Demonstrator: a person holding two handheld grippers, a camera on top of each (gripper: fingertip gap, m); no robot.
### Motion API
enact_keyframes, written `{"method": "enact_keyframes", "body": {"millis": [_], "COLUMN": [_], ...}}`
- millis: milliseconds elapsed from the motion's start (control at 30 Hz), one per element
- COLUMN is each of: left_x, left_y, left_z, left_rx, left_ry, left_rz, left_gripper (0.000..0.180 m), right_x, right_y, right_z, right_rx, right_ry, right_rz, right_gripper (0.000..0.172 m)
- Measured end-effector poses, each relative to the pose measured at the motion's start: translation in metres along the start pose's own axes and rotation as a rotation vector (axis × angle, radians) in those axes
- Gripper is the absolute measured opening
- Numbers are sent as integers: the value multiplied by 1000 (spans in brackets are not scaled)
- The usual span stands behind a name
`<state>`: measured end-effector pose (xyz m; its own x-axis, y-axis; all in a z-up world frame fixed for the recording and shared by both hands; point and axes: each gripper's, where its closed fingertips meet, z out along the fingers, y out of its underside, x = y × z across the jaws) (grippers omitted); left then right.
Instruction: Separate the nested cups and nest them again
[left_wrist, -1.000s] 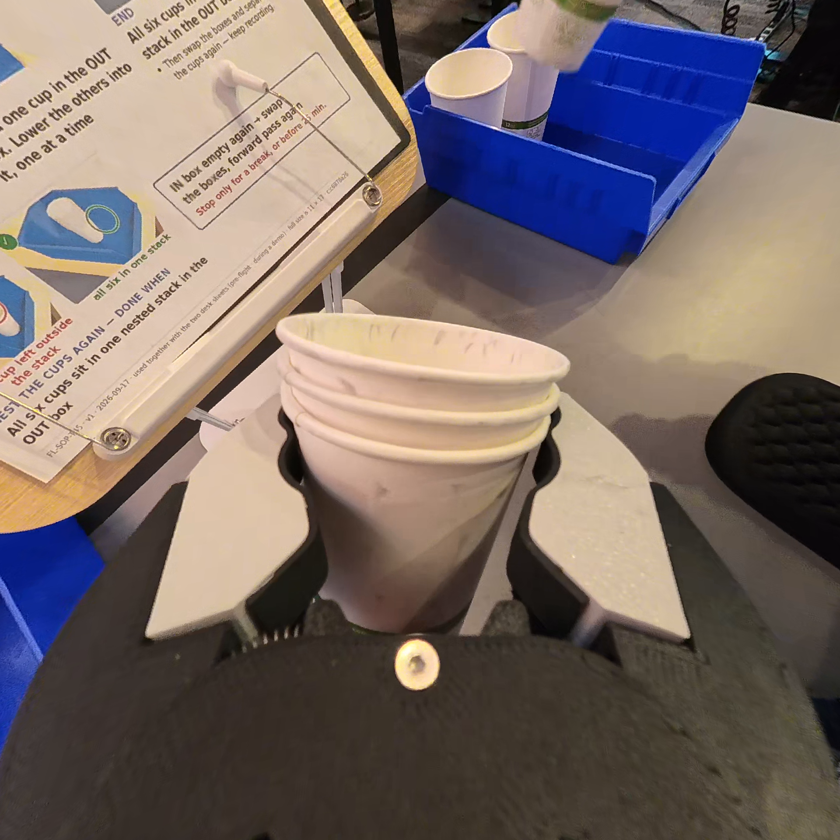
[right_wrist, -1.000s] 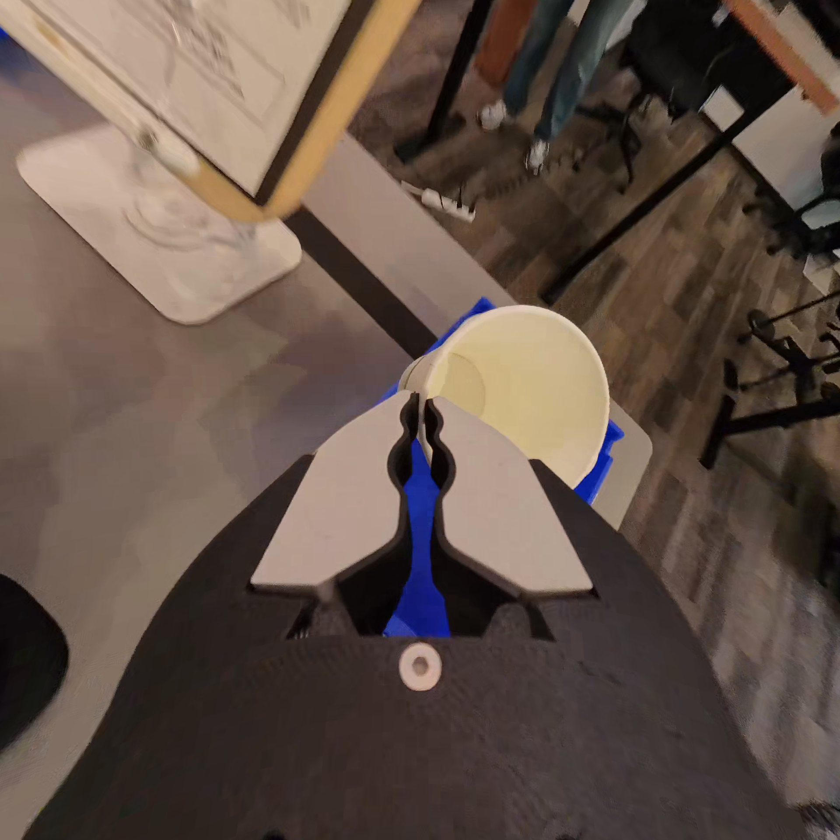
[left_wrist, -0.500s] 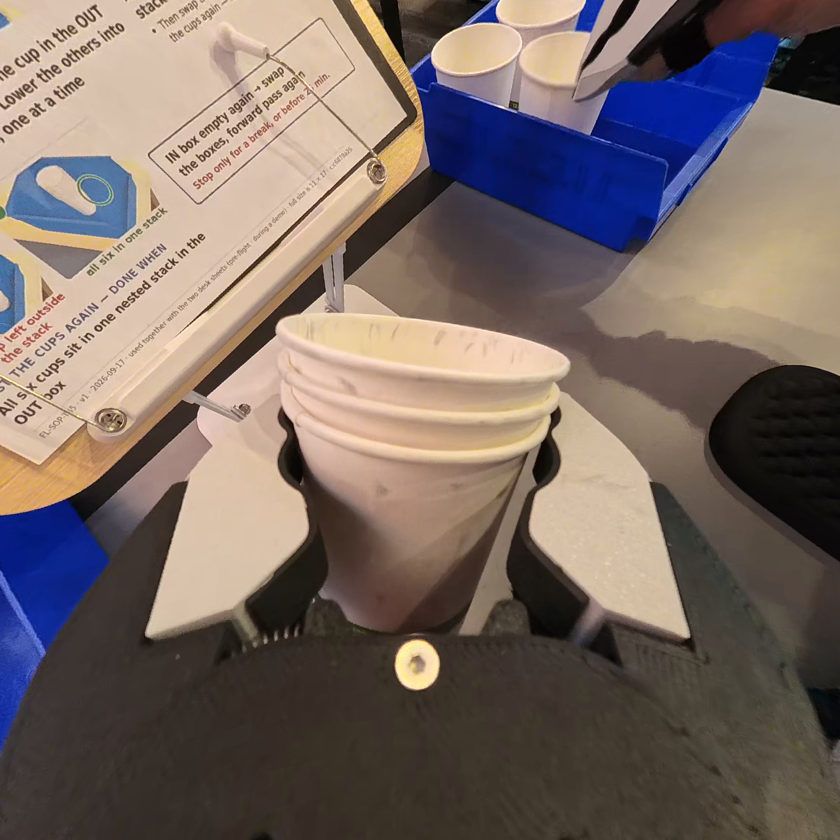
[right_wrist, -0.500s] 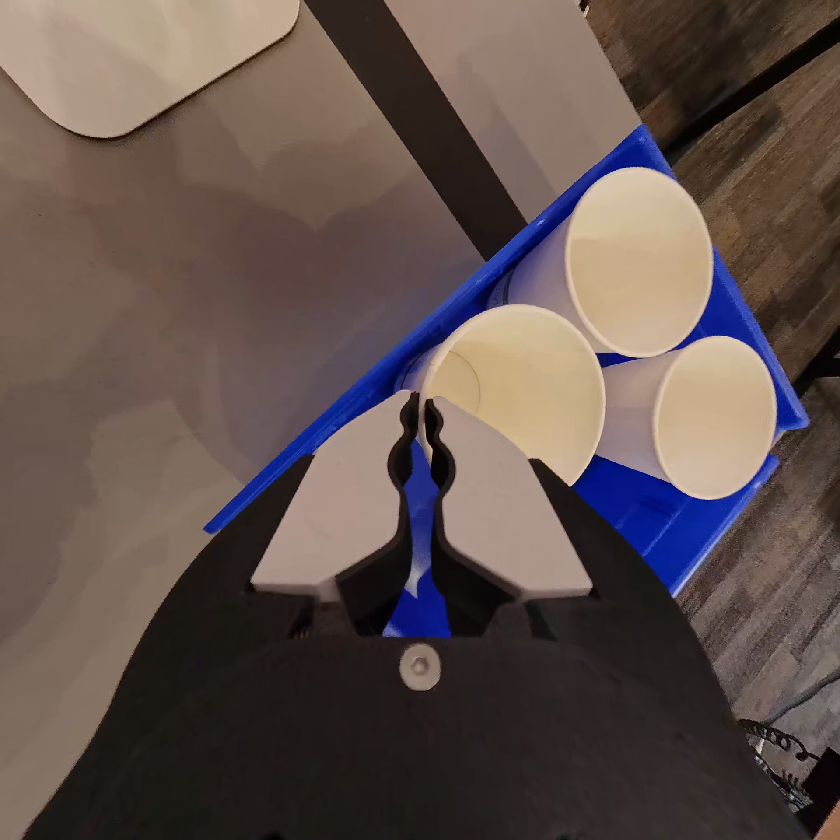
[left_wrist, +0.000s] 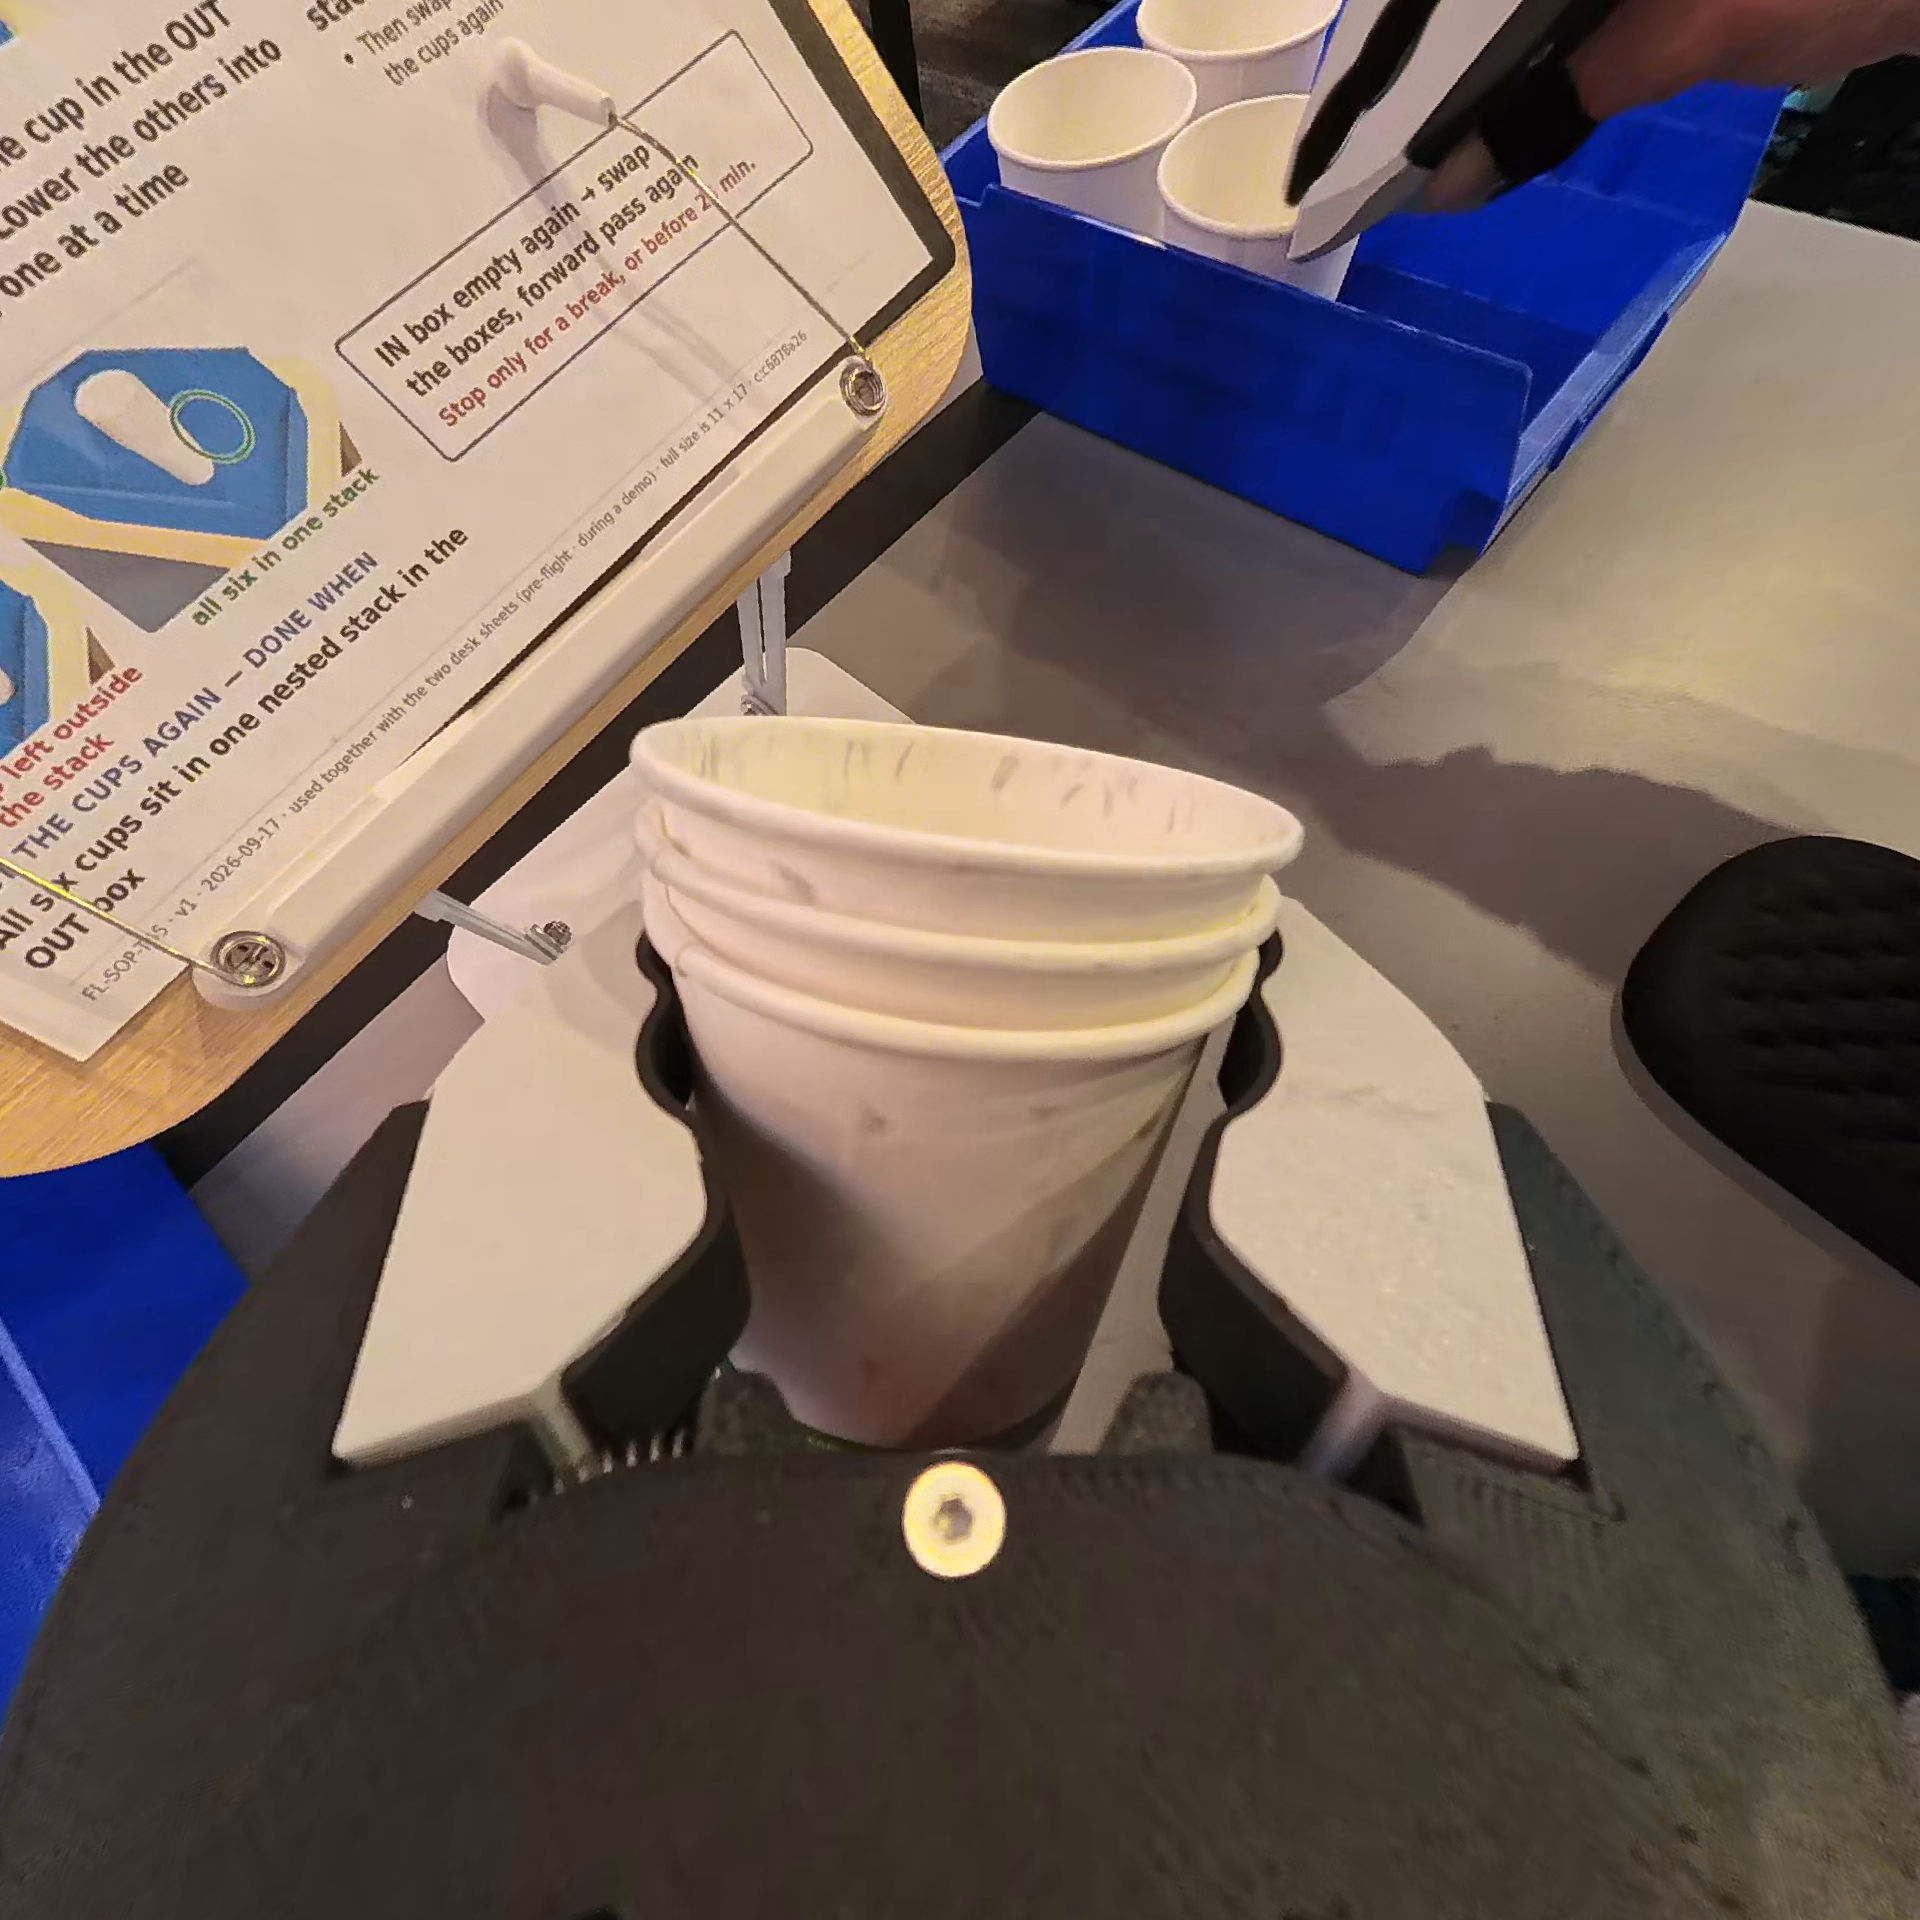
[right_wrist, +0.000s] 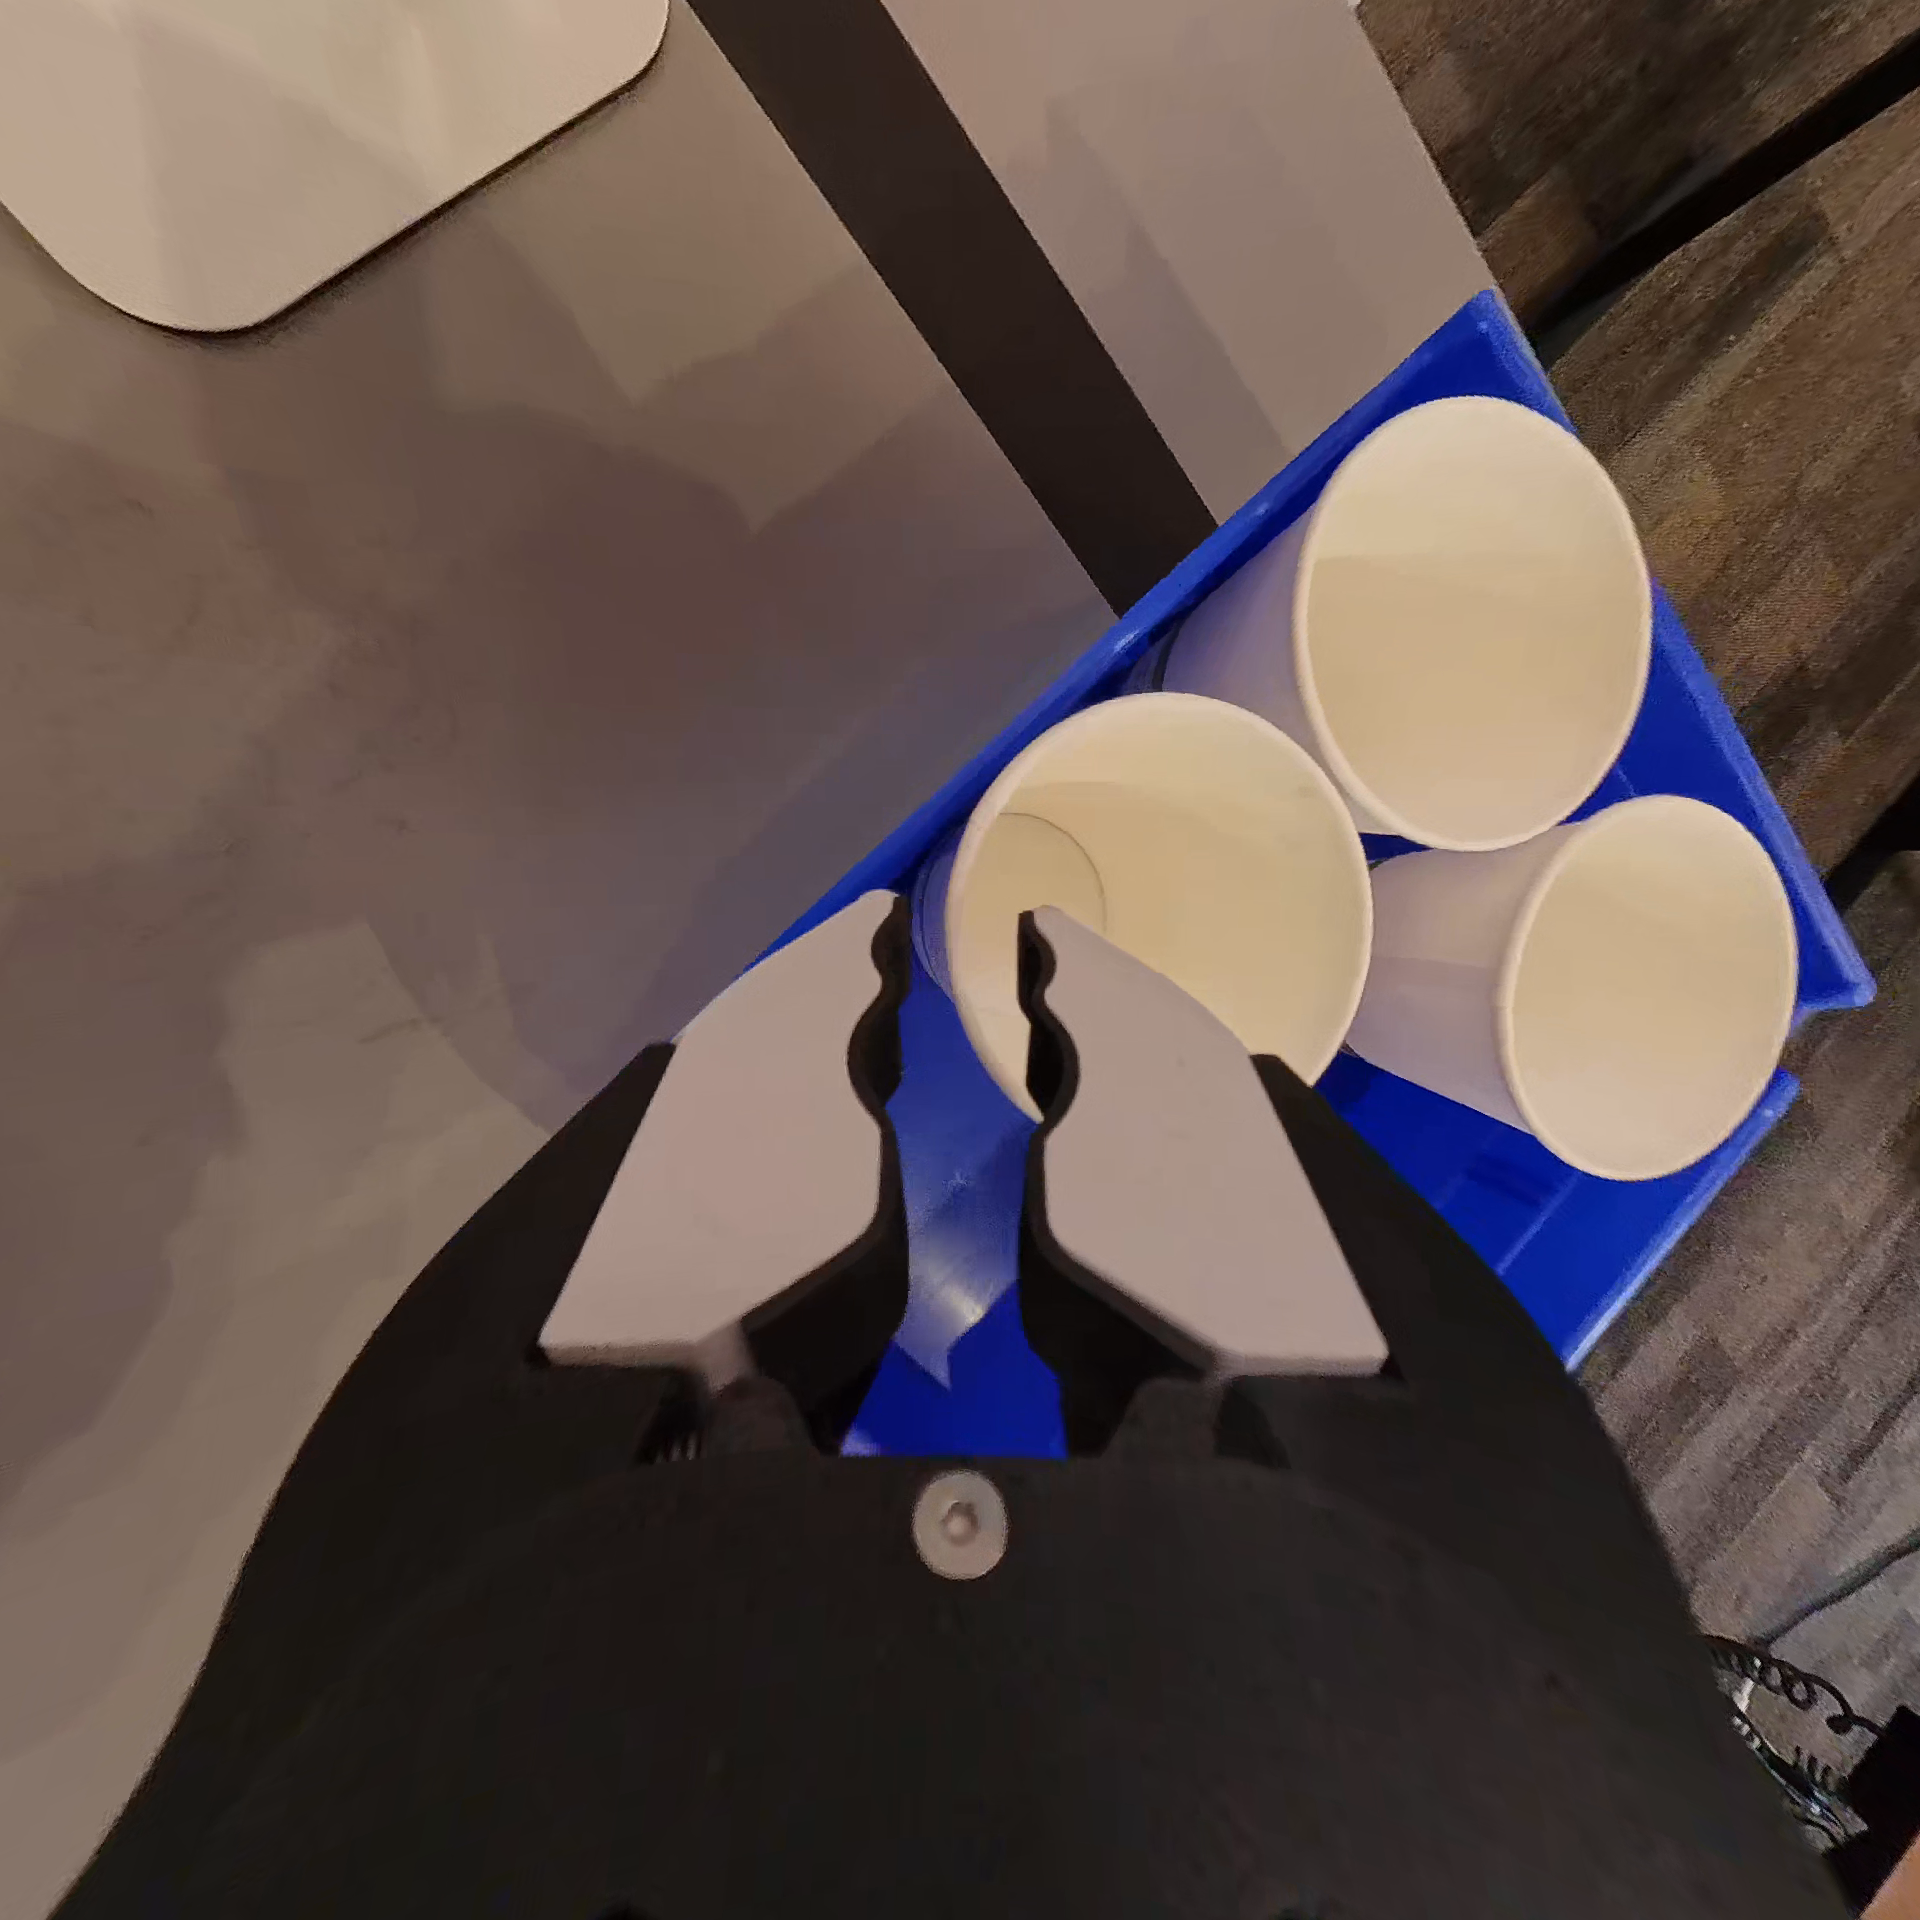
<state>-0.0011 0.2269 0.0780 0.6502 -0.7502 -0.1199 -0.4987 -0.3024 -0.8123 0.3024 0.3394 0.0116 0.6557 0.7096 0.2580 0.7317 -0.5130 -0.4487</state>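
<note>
White printed instruction sheet (left_wrist: 343, 343) on wooden board (left_wrist: 914, 312), unbranded nested paper cups (left_wrist: 956, 935)

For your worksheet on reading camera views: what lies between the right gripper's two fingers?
In the right wrist view, the wall of a white paper cup stands between the right gripper's parted fingers, with the blue bin beneath.

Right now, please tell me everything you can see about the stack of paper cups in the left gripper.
The stack of paper cups is three white cups nested together, their three rolled rims showing one above another. The paper looks matte and worn, with grey scuff marks on the walls and inside the top rim. It stands upright, mouth open and empty, above the grey table. The left gripper holds it: its black pads press the outer cup's sides just under the lowest rim. The stack's bottom is hidden by the gripper body.
</note>
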Motion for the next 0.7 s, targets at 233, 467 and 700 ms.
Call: {"method": "enact_keyframes", "body": {"millis": [233, 467, 700], "left_x": [2, 11, 17], "left_y": [-4, -8, -8], "left_z": [-1, 5, 1], "left_rx": [6, 6, -12], "left_ry": [-3, 3, -28], "left_rz": [10, 45, 112], "left_gripper": [101, 101, 102], "right_x": [-23, -157, -254], "right_y": [-41, -132, -175], "right_z": [-70, -141, -159], "right_rx": [226, 622, 717], "right_ry": [16, -352, -612], "right_rz": [-5, -84, -167], "right_gripper": [21, 13, 13]}}
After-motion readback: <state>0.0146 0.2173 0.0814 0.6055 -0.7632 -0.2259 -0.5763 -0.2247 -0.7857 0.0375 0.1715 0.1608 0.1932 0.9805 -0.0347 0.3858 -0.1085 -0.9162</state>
